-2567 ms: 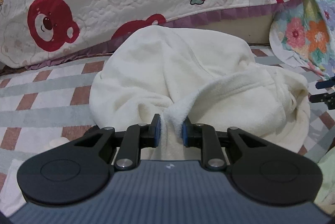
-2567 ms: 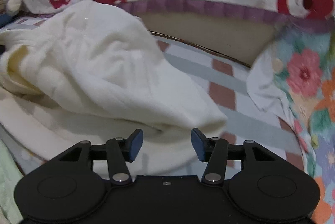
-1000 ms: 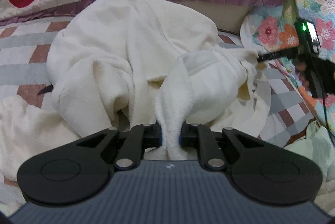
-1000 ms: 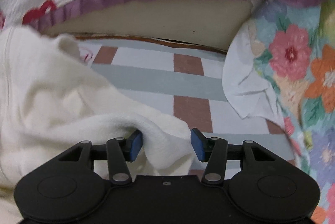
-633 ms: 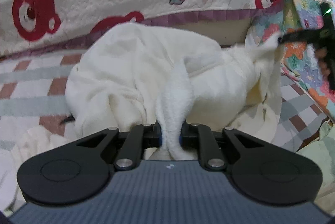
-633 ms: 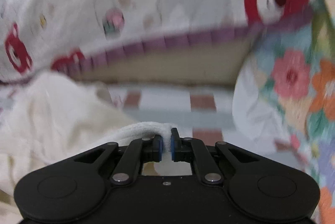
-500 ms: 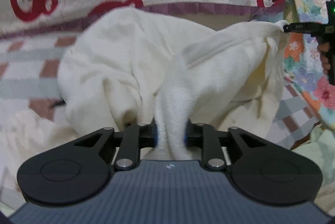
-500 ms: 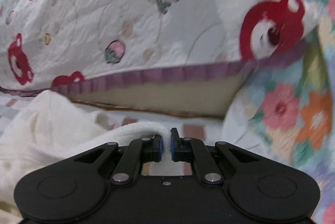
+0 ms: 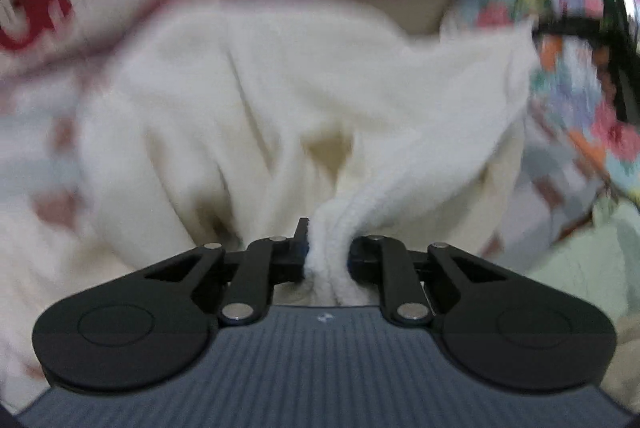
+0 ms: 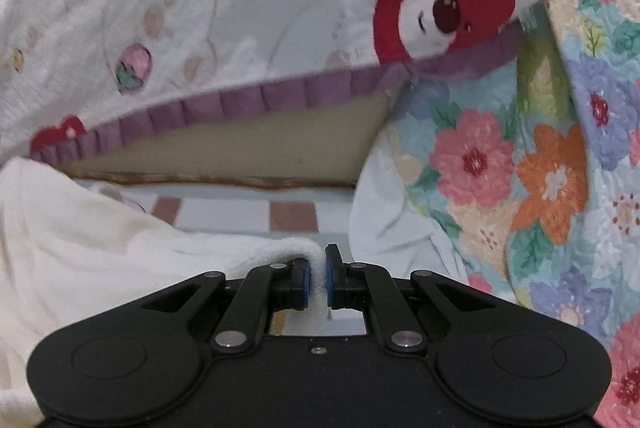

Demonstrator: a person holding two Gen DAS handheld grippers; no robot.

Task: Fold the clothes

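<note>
- Left wrist view is pretty blurry, but only this one shows the whole cream fleece garment (image 9: 304, 100): a big rumpled heap filling the middle of the frame, one corner stretched up toward the upper right.
- That corner is pinched by the right gripper (image 9: 538, 30), seen here from outside as a black shape with a green light at the right edge.
- The left gripper (image 9: 326, 254) at bottom centre has a thick bunched fold between its fingers, and its jaws are closing on it.
- Right wrist view is sharper: the right gripper (image 10: 318, 282) is pressed nearly together on a thin edge of the garment (image 10: 100, 248), which trails off to the lower left.
- The surface is a checked sheet (image 10: 240, 208) in grey, white and reddish-brown squares.
- Behind, a white quilt (image 10: 240, 20) with red bears and a purple frill hangs across the top.
- A flowery quilt (image 10: 560, 168) fills the right side, with a white cloth (image 10: 384, 212) at its foot.
</note>
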